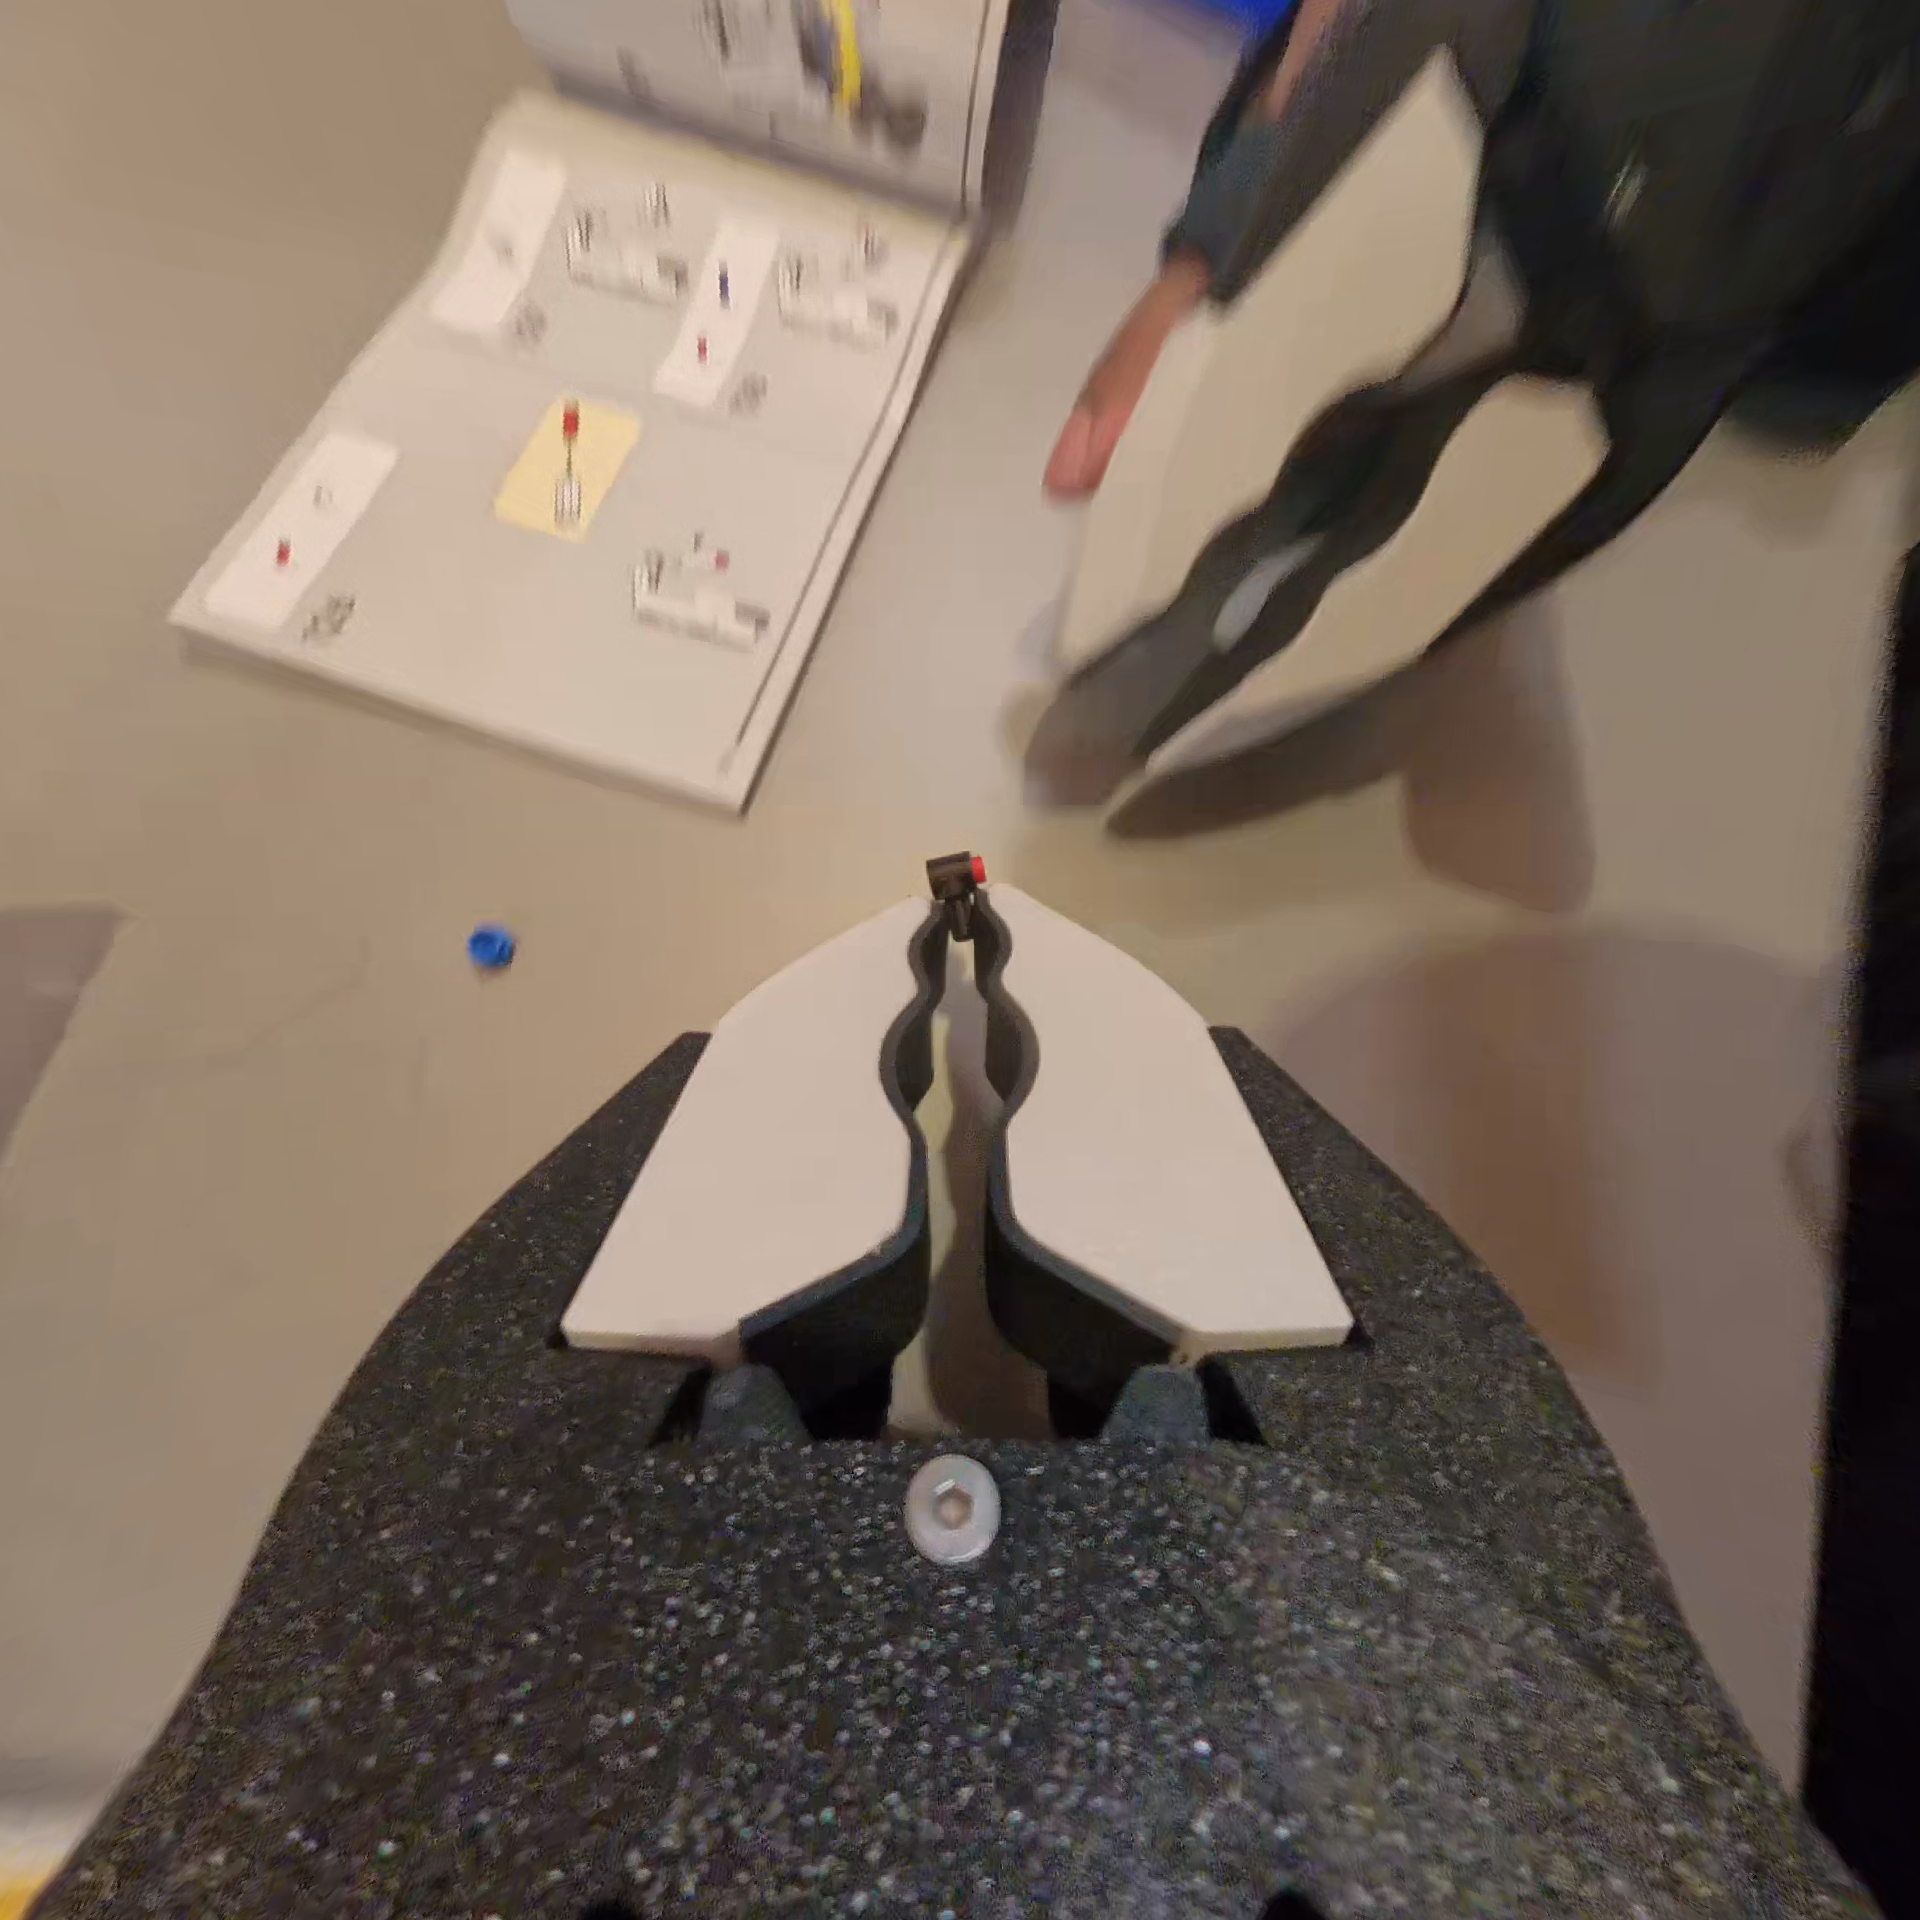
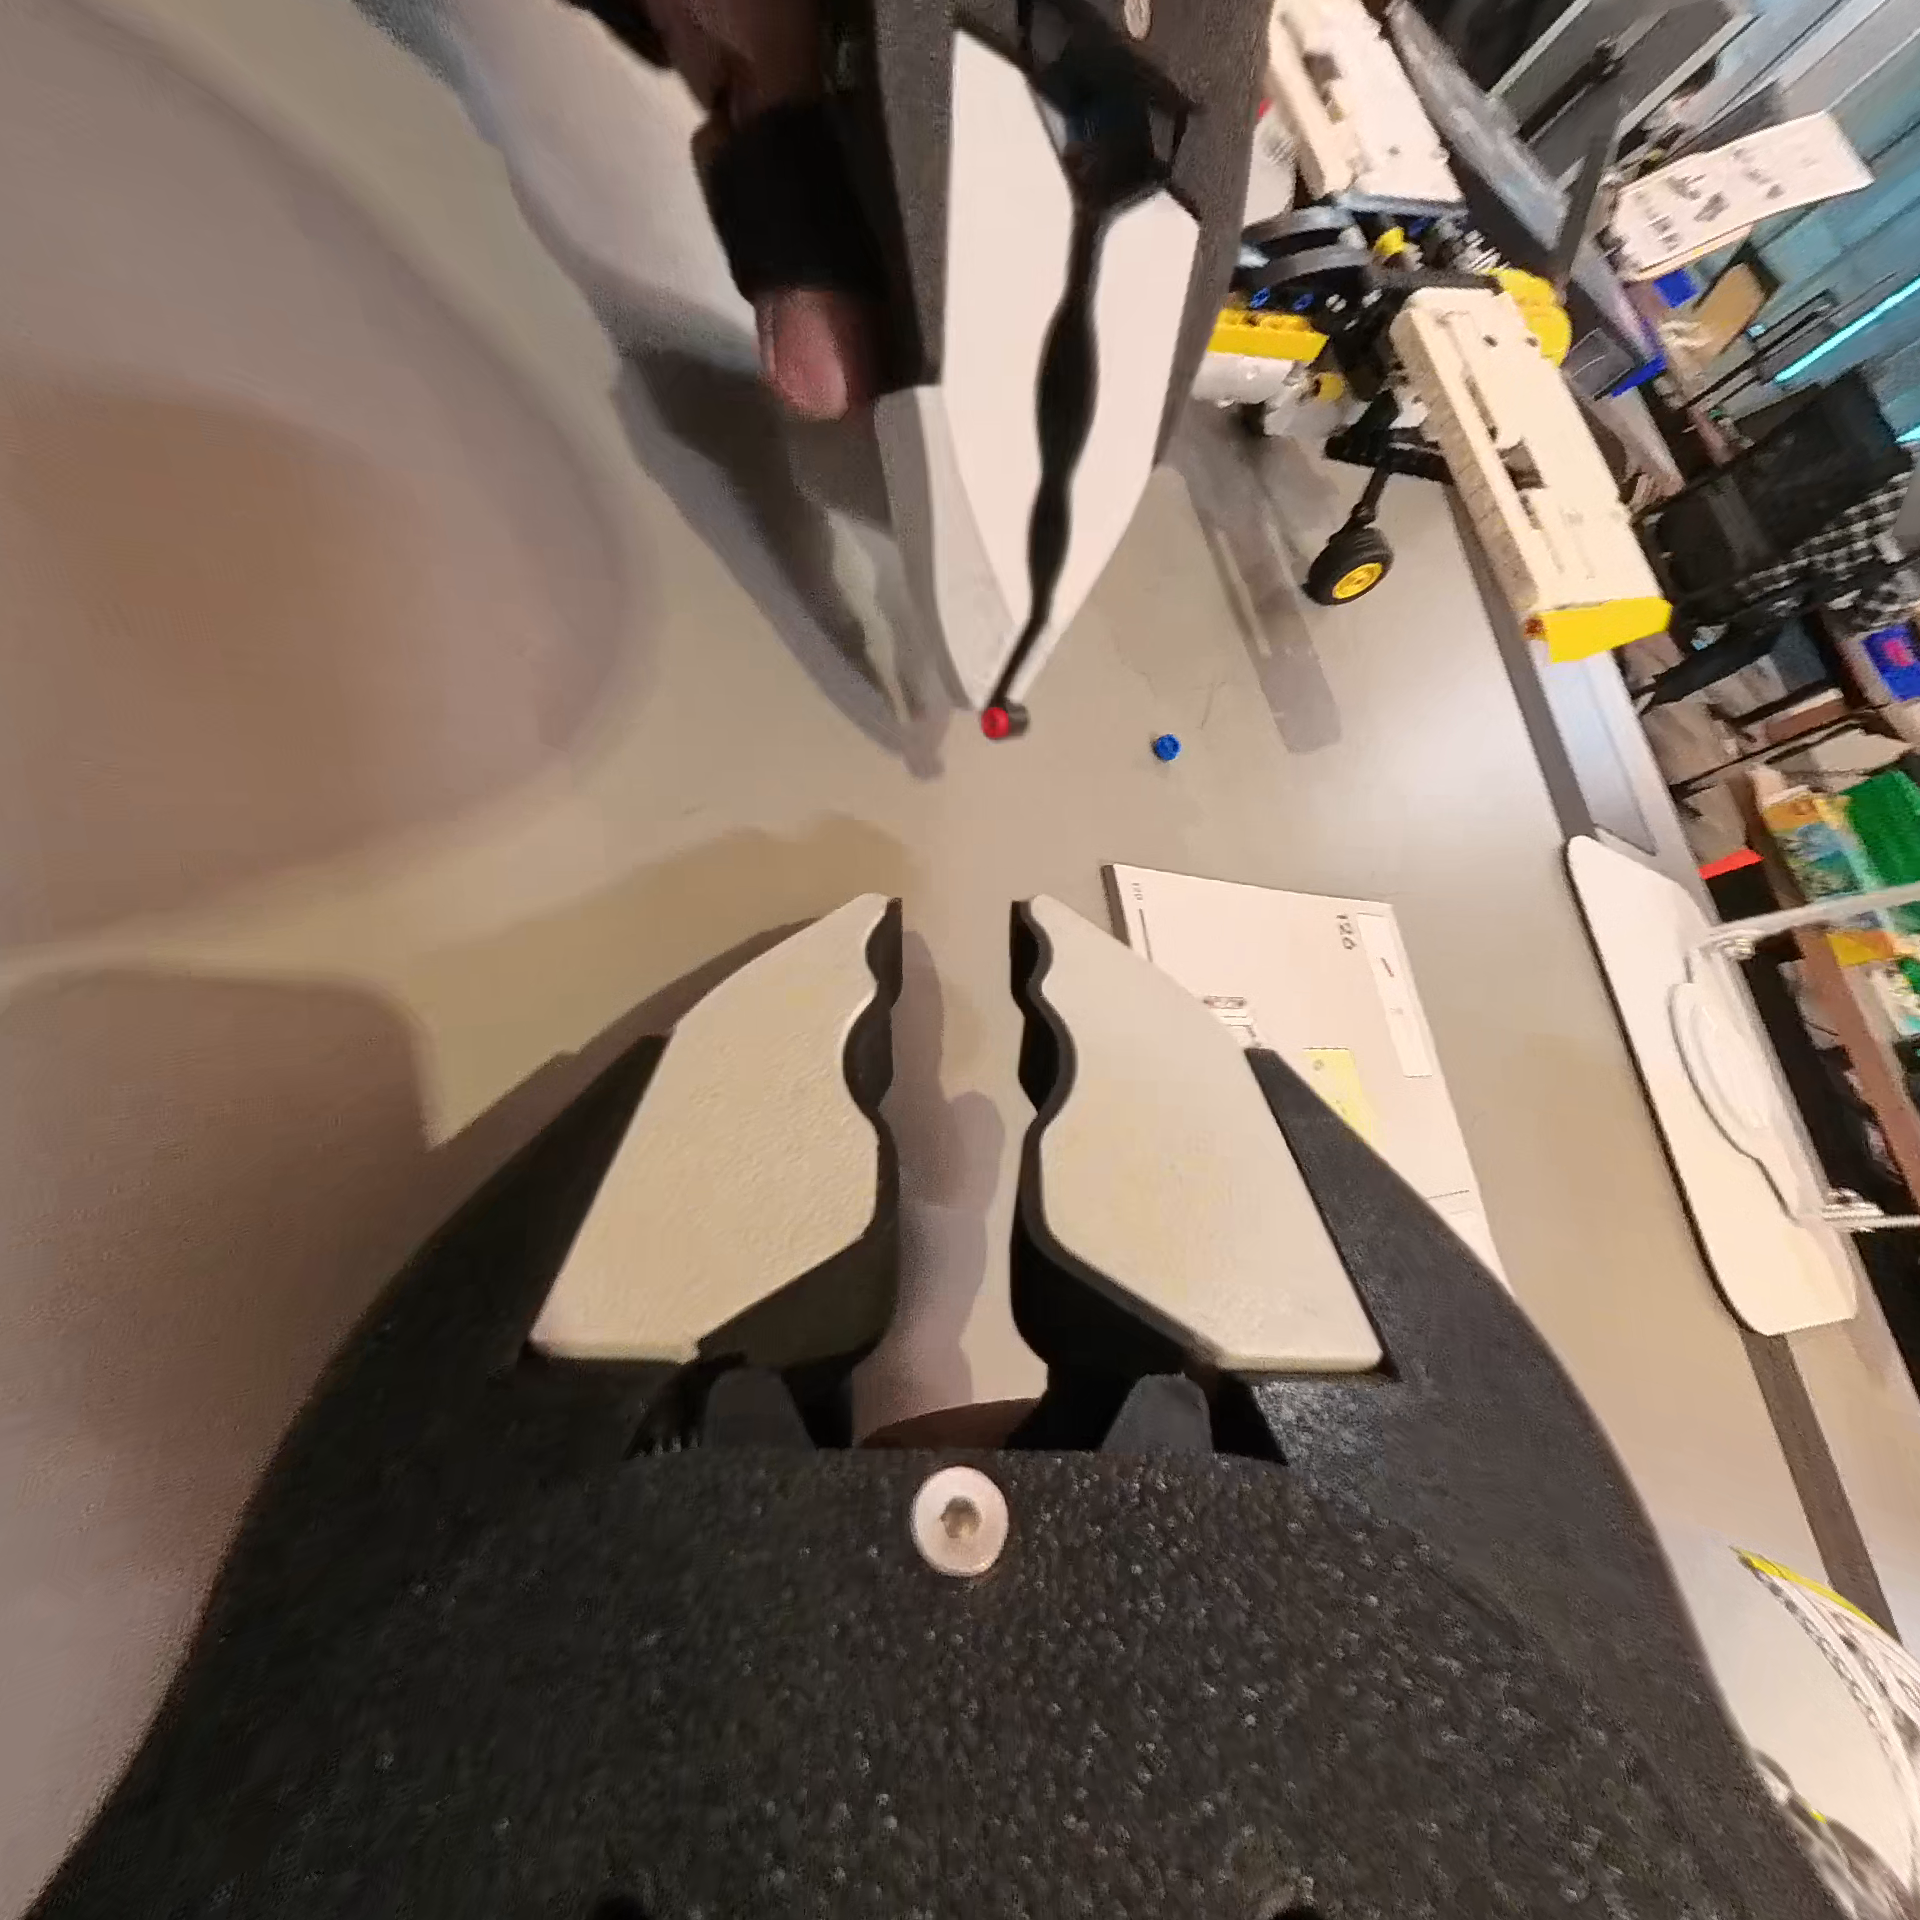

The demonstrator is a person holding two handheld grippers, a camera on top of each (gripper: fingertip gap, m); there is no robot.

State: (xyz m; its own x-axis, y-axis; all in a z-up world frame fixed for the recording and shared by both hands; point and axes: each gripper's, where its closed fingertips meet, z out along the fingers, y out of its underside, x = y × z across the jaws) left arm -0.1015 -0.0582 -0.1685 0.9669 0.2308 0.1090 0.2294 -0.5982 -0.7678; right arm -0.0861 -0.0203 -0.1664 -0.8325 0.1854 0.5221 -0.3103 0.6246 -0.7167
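My left gripper (image 1: 958, 906) is shut on a small black connector piece with a red pin (image 1: 956, 875) that sticks out past its fingertips, just above the table. The same piece shows in the right wrist view (image 2: 1004, 720) at the tip of the left gripper (image 2: 1013, 694). My right gripper (image 2: 956, 914) is open and empty above the grey table; it also shows blurred at the upper right of the left wrist view (image 1: 1101, 769). A small blue round piece (image 1: 490, 948) lies on the table to the left of the left gripper, and it shows in the right wrist view (image 2: 1166, 746).
An open instruction booklet (image 1: 582, 436) lies at the back left, also seen in the right wrist view (image 2: 1299, 997). A yellow, white and black brick-built vehicle (image 2: 1455, 395) stands at the far right. A white tray (image 2: 1704, 1122) sits at the table's right edge. The gap from one gripper's tips to the other's is roughly 5 centimetres.
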